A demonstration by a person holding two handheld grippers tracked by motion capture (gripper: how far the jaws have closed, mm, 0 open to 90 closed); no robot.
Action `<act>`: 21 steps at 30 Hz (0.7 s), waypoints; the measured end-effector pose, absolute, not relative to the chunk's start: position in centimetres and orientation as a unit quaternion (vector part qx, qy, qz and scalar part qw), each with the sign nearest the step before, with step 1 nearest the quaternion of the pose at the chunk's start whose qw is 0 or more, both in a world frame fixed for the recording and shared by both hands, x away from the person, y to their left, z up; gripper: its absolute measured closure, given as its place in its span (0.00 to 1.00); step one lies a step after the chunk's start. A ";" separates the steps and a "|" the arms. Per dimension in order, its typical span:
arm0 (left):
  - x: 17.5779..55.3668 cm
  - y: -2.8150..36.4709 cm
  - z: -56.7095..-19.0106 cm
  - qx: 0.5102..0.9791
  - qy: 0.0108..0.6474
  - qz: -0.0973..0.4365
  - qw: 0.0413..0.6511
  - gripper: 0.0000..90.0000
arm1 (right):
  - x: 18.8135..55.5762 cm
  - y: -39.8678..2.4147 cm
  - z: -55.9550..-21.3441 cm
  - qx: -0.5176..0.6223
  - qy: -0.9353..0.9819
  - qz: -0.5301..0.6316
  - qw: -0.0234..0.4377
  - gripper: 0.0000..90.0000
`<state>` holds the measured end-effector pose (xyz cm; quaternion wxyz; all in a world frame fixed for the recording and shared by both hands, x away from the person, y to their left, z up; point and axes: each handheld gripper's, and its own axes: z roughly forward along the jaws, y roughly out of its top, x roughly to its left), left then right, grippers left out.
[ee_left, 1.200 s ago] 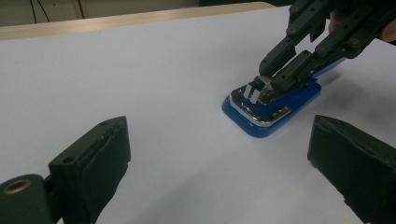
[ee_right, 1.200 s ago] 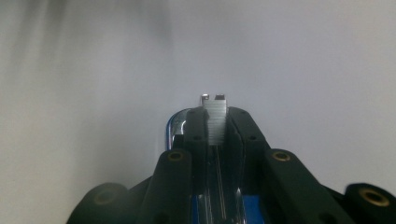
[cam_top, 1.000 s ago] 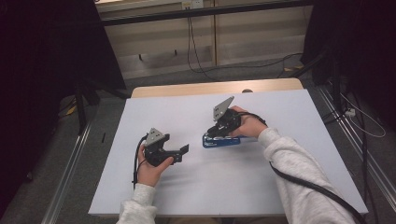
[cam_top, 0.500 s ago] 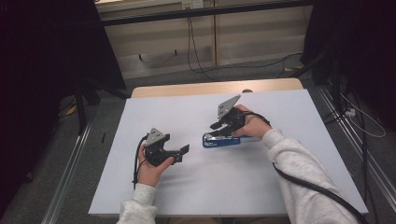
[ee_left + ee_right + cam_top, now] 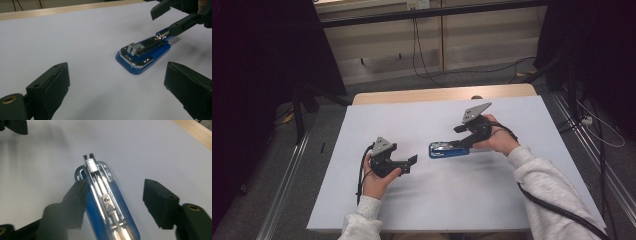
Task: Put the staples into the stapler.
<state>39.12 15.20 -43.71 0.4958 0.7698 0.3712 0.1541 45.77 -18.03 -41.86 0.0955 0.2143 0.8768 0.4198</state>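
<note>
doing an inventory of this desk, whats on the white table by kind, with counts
blue stapler: 1
hand-held gripper: 2, the left hand-held gripper and the right hand-held gripper
total: 3

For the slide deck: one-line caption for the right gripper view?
Right gripper jaws, just opening, straddle a blue stapler lying on the white table.
</note>
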 end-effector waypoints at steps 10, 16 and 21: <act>39.2 14.8 -43.8 0.768 0.372 0.147 0.500 0.08 | 44.2 -20.2 -41.7 0.278 0.854 0.423 0.124 0.25; 39.2 14.7 -43.8 0.768 0.374 0.144 0.500 0.07 | 43.4 -21.1 -41.9 0.297 0.847 0.419 0.137 0.18; 39.3 14.7 -43.8 0.768 0.375 0.141 0.501 0.08 | 42.8 -21.7 -42.1 0.310 0.839 0.424 0.145 0.14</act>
